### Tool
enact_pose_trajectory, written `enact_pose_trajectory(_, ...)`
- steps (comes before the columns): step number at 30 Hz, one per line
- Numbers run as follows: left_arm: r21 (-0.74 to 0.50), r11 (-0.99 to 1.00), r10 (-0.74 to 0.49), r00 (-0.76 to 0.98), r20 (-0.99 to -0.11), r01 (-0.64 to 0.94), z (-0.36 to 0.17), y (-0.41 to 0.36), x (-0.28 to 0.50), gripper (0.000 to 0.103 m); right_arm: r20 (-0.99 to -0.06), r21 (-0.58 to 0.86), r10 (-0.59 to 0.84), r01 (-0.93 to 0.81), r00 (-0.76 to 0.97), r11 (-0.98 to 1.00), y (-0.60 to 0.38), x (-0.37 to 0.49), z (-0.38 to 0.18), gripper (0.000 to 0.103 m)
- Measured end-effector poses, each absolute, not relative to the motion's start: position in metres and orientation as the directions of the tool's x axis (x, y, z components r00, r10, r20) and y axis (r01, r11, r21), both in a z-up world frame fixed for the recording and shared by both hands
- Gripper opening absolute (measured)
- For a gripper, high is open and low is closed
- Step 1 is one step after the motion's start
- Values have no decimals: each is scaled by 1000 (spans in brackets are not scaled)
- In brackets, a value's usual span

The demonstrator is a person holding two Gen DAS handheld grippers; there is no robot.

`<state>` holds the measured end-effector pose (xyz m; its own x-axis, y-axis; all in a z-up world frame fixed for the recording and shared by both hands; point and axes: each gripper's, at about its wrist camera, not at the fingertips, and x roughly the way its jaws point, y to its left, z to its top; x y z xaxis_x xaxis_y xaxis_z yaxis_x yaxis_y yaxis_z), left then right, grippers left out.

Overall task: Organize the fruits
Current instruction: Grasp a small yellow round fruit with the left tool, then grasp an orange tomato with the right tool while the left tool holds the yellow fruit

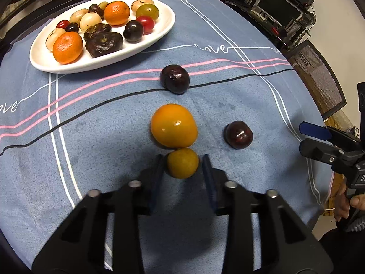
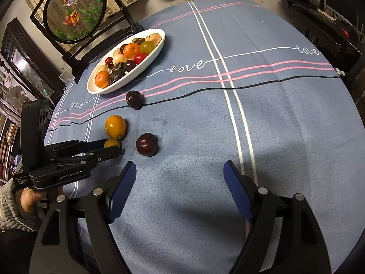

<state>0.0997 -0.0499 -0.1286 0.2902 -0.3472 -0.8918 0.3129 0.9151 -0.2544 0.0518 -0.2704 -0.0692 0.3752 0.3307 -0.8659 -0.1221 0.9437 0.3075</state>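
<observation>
The left gripper (image 1: 182, 162) clenches the small yellow fruit (image 1: 183, 163), its lower half hidden in shadow. The orange fruit (image 1: 173, 125) touches it at twelve o'clock, long axis toward the plate (image 1: 159, 35). A plum (image 1: 238, 134) lies at two o'clock. The right gripper (image 2: 180, 169) hangs released over bare cloth (image 2: 273, 114).

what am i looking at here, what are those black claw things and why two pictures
No robot here: a person holds two hand-held grippers, each with a camera looking along its fingers, so each picture is one gripper's view. The left gripper is shut on a small yellow fruit that touches a bigger orange-yellow fruit. The right gripper is open and holds nothing. Two dark plums lie loose on the blue tablecloth. A white plate behind them already holds mixed fruit.
</observation>
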Motion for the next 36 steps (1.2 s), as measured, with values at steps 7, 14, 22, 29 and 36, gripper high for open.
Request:
enact_pose_trajectory(7, -220, 924, -323, 330, -887, 313, -121, -42, 93, 28, -864, 304, 345, -165, 366, 938, -259, 58, -67, 79)
enact_pose_trajectory(14, -207, 959, -269, 391, -880, 193, -106, 6, 75, 28, -858, 293, 399, -332, 322, 897, -207, 78, -67, 79)
enact_pose_trajectory(22, -228, 974, -205, 408, -890, -8, -114, 63, 39, 28, -868, 275, 424, -462, 257, 843, -149, 108, -84, 79)
enact_pose_trajectory(29, -234, 969, -180, 416, -891, -81, -119, 77, 23, 28, -873, 251, 426, -531, 236, 809, -127, 118, -93, 63)
enact_pose_trajectory(36, -234, 967, -175, 412, -894, -97, -121, 79, 17, 28, -887, 238, 411, -555, 210, 797, -121, 120, -106, 38)
